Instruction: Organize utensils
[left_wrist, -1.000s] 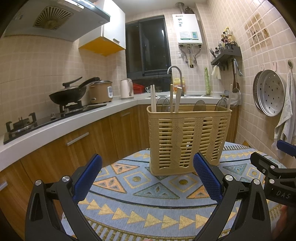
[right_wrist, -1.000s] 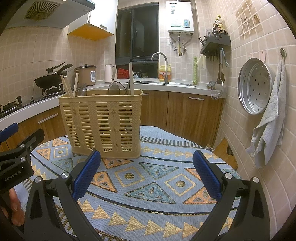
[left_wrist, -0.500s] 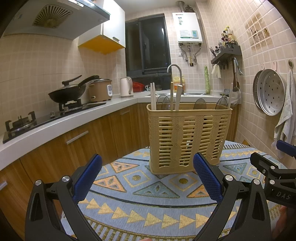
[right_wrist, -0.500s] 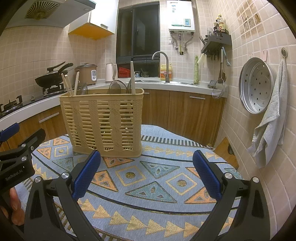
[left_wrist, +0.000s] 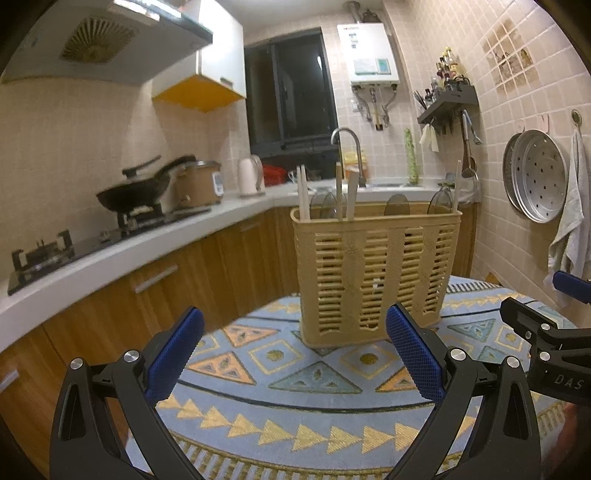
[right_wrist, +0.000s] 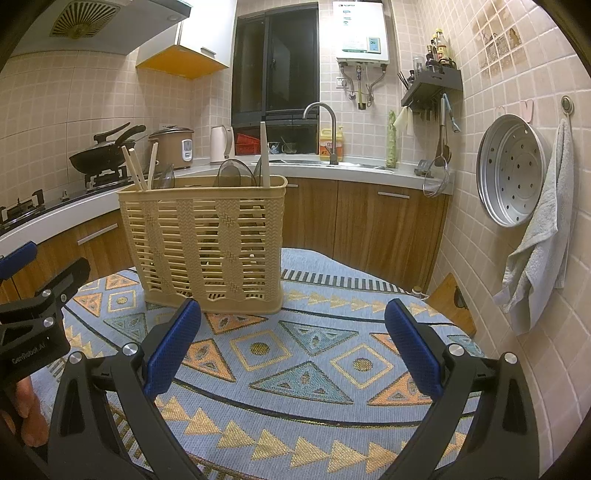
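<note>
Both the left gripper (left_wrist: 295, 354) and the right gripper (right_wrist: 291, 350) are held with fingers (left_wrist: 173, 354) spread wide, nothing gripped, above the patterned table (right_wrist: 314, 369); the utensil basket (right_wrist: 203, 240) is set ahead, kitchen cabinets (right_wrist: 369, 225) behind.

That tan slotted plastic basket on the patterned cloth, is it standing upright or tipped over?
Upright. The tan slotted plastic basket sits flat on the patterned blue cloth, rim level, with pale chopsticks poking out of its top.
</note>
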